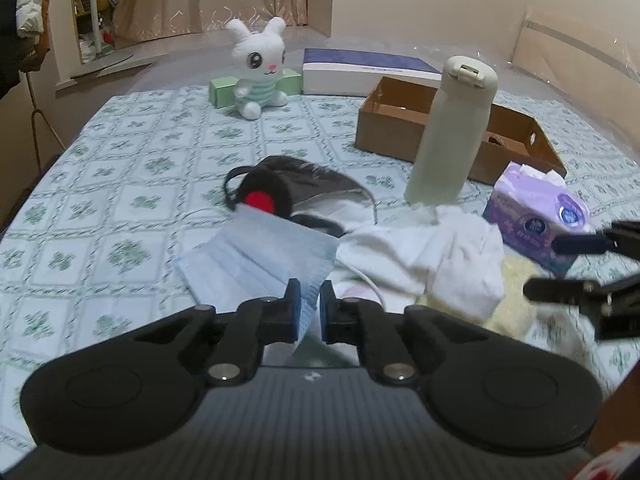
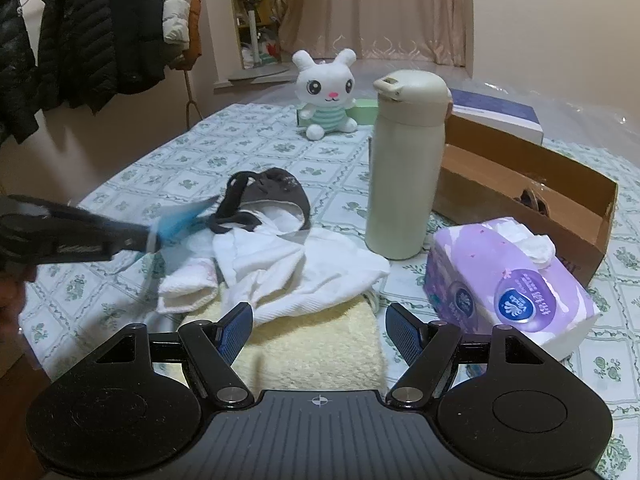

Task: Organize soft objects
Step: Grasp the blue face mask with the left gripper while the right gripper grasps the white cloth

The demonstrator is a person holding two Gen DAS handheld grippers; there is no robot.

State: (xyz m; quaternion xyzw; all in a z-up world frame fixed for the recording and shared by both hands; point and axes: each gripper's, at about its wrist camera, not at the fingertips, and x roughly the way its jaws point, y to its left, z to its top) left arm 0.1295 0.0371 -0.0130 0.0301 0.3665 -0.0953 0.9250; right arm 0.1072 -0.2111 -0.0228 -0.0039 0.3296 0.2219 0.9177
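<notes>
Floral quilted bedspread (image 1: 120, 184), bedroom. Item: blue pleated mask (image 1: 256, 264), thin, flat, one corner pinched by left gripper (image 1: 310, 312), probably to lift it off the heap. Adjacent: white cloth (image 2: 304, 268), crumpled; yellow towel (image 2: 316, 348), fluffy, under right gripper (image 2: 320, 332), jaws spread, empty. Beyond: cardboard box (image 1: 520, 144), likely destination.

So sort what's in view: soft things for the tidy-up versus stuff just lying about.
For the job: blue face mask, pinched by the left gripper; dark cloth mask; white cloth; yellow towel.

Lying about: flask, tissue pack, cardboard box, plush rabbit.
</notes>
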